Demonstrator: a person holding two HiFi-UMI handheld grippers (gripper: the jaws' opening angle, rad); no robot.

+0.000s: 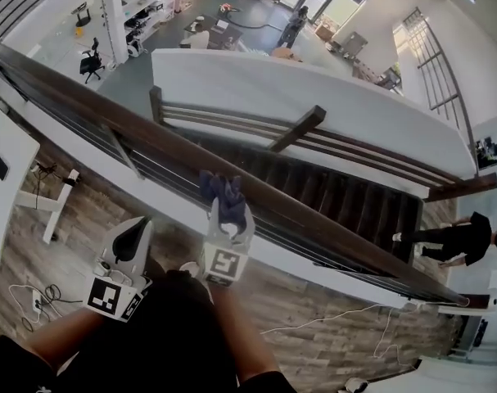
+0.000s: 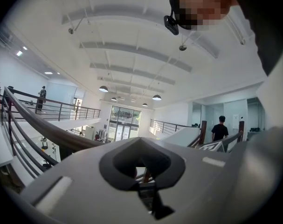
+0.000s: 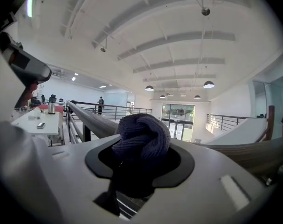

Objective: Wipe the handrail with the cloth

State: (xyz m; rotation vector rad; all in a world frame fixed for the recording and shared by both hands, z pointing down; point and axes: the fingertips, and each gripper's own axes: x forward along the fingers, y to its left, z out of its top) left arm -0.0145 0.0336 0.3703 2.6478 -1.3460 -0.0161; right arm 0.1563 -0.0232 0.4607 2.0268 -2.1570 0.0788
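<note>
The dark brown wooden handrail (image 1: 338, 234) runs diagonally from upper left to lower right. My right gripper (image 1: 226, 213) is shut on a bunched dark blue cloth (image 1: 222, 190), which sits at the near side of the rail, over its top edge; contact is unclear. In the right gripper view the cloth (image 3: 142, 138) bulges out of the right gripper (image 3: 140, 158), with the handrail (image 3: 92, 119) stretching off to the left. My left gripper (image 1: 136, 236) hangs lower and to the left, away from the rail. The left gripper (image 2: 142, 161) is shut with nothing in it.
Beyond the rail a dark staircase (image 1: 346, 188) drops to the lower floor, where a person in black (image 1: 463, 240) walks. A white desk (image 1: 6, 158) stands at the left on the wooden floor, with cables (image 1: 31, 297) near it. A white parapet (image 1: 314, 97) lies behind the stairs.
</note>
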